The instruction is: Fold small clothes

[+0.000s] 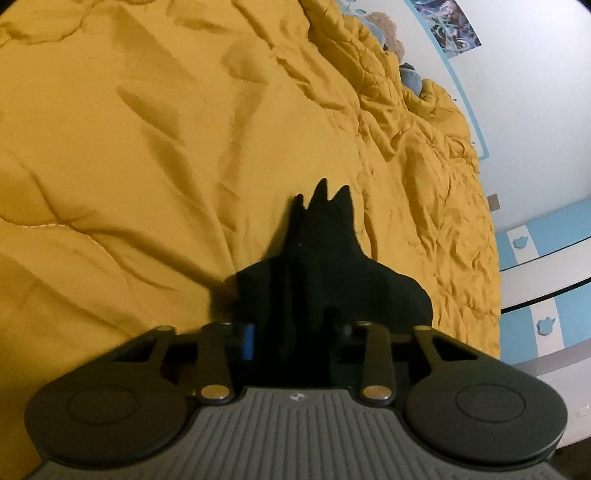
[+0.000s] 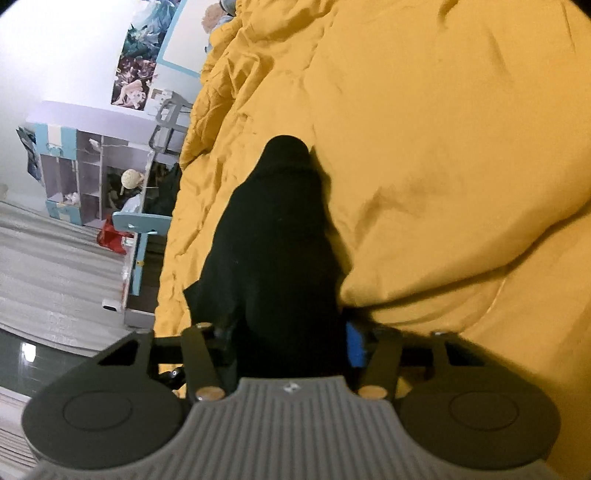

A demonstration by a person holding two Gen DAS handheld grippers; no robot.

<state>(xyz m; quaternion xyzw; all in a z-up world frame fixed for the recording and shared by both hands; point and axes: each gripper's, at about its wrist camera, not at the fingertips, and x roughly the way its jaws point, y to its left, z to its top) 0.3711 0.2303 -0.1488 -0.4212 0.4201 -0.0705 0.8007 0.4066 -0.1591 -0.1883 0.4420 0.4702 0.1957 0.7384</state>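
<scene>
A black garment [image 1: 317, 258] lies bunched on the yellow quilt [image 1: 147, 147], with pointed folds sticking up at its far end. My left gripper [image 1: 295, 332] is shut on its near part. The cloth fills the gap beside the blue pad [image 1: 248, 339] and hides the fingertips. In the right wrist view, black cloth [image 2: 273, 229] stretches away over the quilt [image 2: 443, 147] to a rounded end. My right gripper [image 2: 291, 332] is shut on its near end, with a blue pad [image 2: 355, 345] showing to the right of the cloth. I cannot tell whether both hold the same piece.
The quilt is crumpled into a ridge [image 1: 424, 147] along the white wall, where a soft toy [image 1: 410, 75] and a poster [image 1: 448, 22] show. The right wrist view has the bed edge at left, then a blue chair [image 2: 142, 225], a shelf unit [image 2: 88, 166] and grey floor [image 2: 55, 266].
</scene>
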